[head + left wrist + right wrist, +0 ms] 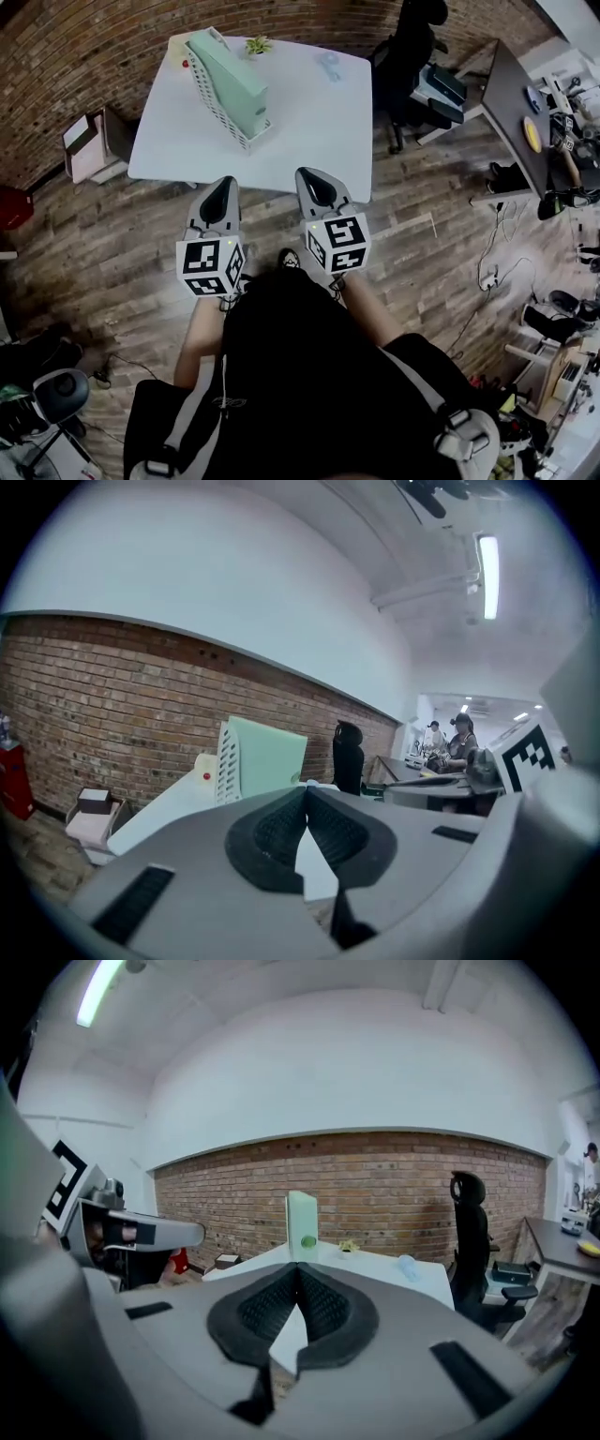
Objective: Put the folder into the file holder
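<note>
A mint-green folder (pixel 232 77) stands inside the white perforated file holder (pixel 212 94) at the back left of the white table (pixel 314 122). In the left gripper view the folder (pixel 272 757) and the holder (pixel 227 761) rise beyond the jaws. In the right gripper view the folder (pixel 302 1221) shows edge-on. My left gripper (pixel 221 188) and right gripper (pixel 315 180) hover side by side over the table's near edge, well short of the holder. Both are shut with nothing between their pads, as the left gripper (pixel 306 794) and right gripper (pixel 298 1269) show in their own views.
A small potted plant (pixel 257 45) and a pale blue object (pixel 329 64) sit at the table's far edge. A black office chair (pixel 412 47) and a dark desk (pixel 511 98) stand to the right. A box (pixel 89 145) sits on the floor at the left.
</note>
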Demonstrator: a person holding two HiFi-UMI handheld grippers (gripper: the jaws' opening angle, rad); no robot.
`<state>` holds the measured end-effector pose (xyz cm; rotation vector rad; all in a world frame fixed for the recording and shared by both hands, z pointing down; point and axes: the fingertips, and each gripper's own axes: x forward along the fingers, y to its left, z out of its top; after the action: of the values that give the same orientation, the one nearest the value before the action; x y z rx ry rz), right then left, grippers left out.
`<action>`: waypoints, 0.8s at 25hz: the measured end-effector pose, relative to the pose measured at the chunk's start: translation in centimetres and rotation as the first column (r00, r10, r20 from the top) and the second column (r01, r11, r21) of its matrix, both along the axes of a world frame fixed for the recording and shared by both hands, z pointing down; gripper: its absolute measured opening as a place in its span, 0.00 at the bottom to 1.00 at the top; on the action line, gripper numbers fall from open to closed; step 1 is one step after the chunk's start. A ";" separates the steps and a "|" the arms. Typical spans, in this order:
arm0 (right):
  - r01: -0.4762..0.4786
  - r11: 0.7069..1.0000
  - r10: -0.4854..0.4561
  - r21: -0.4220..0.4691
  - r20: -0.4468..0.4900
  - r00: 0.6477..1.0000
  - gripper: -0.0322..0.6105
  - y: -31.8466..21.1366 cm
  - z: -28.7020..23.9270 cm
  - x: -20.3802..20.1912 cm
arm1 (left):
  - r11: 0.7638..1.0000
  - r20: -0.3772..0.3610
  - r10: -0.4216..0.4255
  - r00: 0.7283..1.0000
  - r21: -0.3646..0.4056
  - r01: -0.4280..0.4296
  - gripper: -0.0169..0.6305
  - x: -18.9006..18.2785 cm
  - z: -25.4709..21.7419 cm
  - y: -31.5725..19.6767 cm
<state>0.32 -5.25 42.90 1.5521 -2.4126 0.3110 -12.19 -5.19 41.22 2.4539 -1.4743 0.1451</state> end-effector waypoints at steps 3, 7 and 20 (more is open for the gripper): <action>0.000 0.996 0.000 0.085 0.002 1.000 0.06 -0.9 -3.7 0.4 | 0.999 0.009 -0.009 1.000 0.048 0.008 0.06 0.5 -3.0 -0.3; -0.004 0.986 0.003 0.165 0.004 1.000 0.06 -1.3 -6.8 0.8 | 0.991 0.013 -0.039 0.999 0.128 0.037 0.06 0.3 -6.5 -0.3; 0.014 0.958 -0.026 0.287 0.041 0.999 0.06 -0.5 -12.3 0.5 | 0.971 0.035 -0.099 0.994 0.220 0.088 0.06 -1.0 -10.3 0.9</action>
<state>0.85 -5.71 30.58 1.6488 -2.5989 -0.0114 -13.14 -4.26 30.93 2.5582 -1.7052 0.0212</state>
